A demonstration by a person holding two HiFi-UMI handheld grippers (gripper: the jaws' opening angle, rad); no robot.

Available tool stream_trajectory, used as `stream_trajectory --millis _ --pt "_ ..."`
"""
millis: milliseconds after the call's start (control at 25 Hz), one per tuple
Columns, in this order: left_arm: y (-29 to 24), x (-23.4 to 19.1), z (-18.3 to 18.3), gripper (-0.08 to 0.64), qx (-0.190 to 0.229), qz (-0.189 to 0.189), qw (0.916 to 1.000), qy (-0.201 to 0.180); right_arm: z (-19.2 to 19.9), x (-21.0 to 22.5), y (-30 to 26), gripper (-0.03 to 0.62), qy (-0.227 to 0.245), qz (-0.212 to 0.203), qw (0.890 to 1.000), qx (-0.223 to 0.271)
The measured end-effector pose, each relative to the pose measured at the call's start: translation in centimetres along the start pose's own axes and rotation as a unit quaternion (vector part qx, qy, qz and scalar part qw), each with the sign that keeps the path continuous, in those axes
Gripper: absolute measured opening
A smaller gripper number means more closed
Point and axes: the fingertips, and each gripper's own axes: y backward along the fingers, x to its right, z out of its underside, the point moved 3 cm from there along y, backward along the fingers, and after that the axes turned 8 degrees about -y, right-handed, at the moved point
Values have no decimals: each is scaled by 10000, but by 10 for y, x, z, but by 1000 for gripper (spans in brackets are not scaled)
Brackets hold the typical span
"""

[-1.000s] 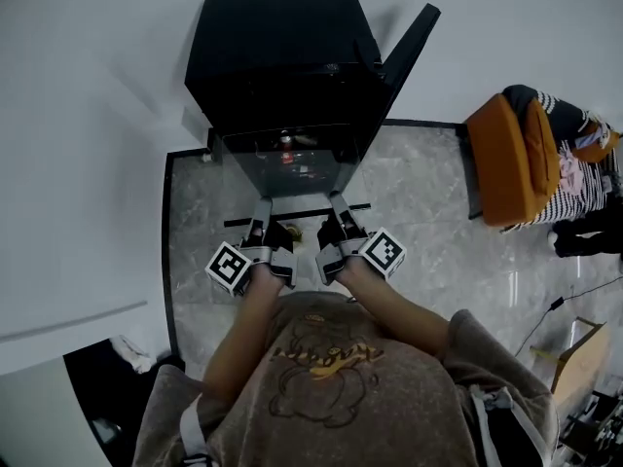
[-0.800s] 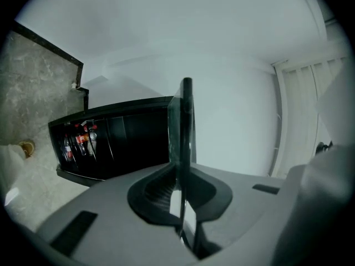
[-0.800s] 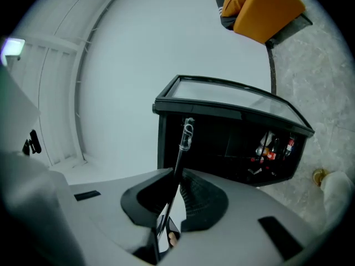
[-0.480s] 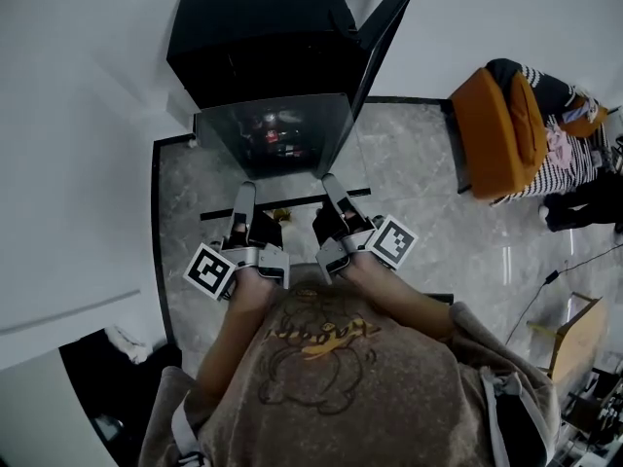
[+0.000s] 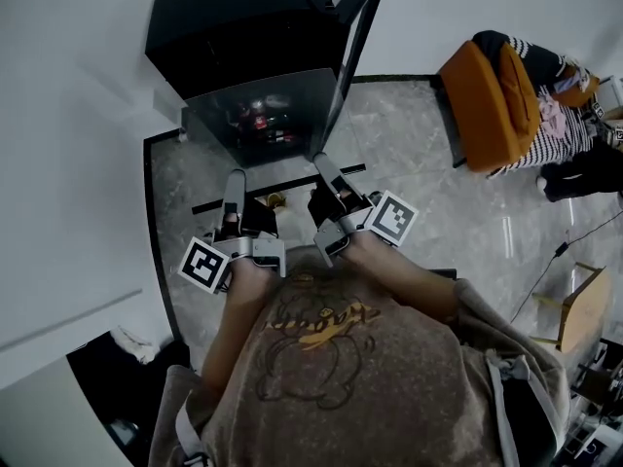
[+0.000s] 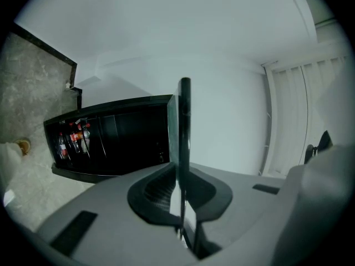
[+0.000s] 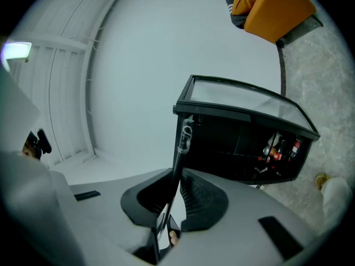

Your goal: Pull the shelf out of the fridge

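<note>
Glass shelf (image 5: 263,117) is held just in front of the open black fridge (image 5: 234,27), above the marble floor (image 5: 409,163). The left hand-held gripper (image 5: 234,181) and right hand-held gripper (image 5: 321,163) each pinch its near edge, jaws narrow on the thin rim. An orange chair (image 5: 482,105) stands to the right.

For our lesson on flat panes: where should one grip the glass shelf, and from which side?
Take the glass shelf by its near edge, coming from the front of the fridge. It is a thin flat pane, so jaws close across its thickness. Two holds set apart, as the left gripper and right gripper have, should stop it tipping.
</note>
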Motion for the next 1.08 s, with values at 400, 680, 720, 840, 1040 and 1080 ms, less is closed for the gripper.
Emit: stream_trajectory --millis 400,680,720,840,1040,1080 --pt "5 -6 -1 23 69 -29 9999 134 -3 -5 -10 44 248 27 9987 -454" --pt "7 -9 2 23 2 -58 9998 171 -2 0 -8 44 187 110 9979 -603" --pt "7 -11 2 23 -14 -65 9998 182 -2 2 -8 44 164 129 9978 -632" --pt "5 -16 4 23 -65 -95 9997 220 -2 9 -8 44 90 197 9970 -738" --pt "3 -21 4 23 -89 -100 9996 236 -3 13 -10 44 74 211 9962 -842" --pt "2 -22 4 23 -91 -95 9996 242 -4 14 -10 44 76 214 9961 -849"
